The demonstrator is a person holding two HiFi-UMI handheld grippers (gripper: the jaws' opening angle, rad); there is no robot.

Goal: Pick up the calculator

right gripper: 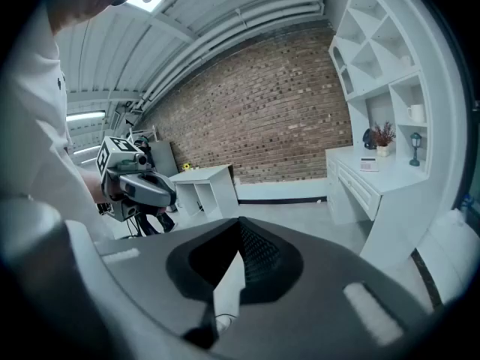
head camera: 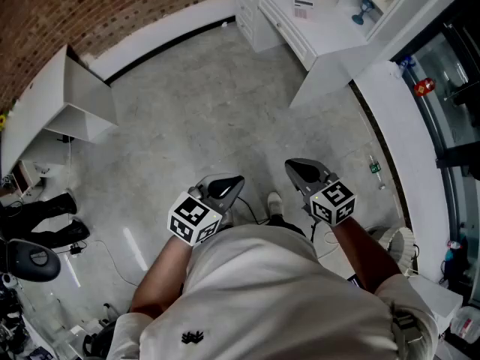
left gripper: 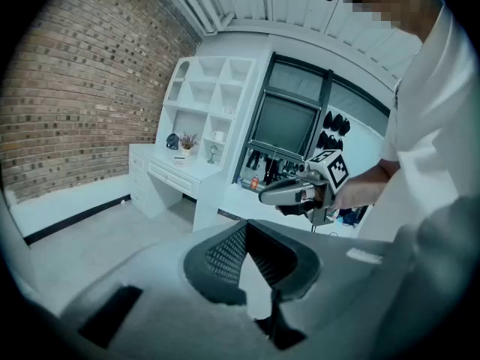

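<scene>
The grey floor point(head camera: 202, 103) spread wide. A white desk point(head camera: 337, 30) stood far right, a low shelf point(head camera: 45, 100) far left. Near the person, the left tongs point(head camera: 235, 181) and right tongs point(head camera: 292, 165) were both pinched closed and empty. The calculator point(head camera: 303, 8) lay on the desk, well apart from both.

White table point(head camera: 337, 30) with a calculator point(head camera: 303, 8) lying flat on its top. The grey floor point(head camera: 225, 111) bears this table and, well apart, a low white shelf unit point(head camera: 64, 100).
</scene>
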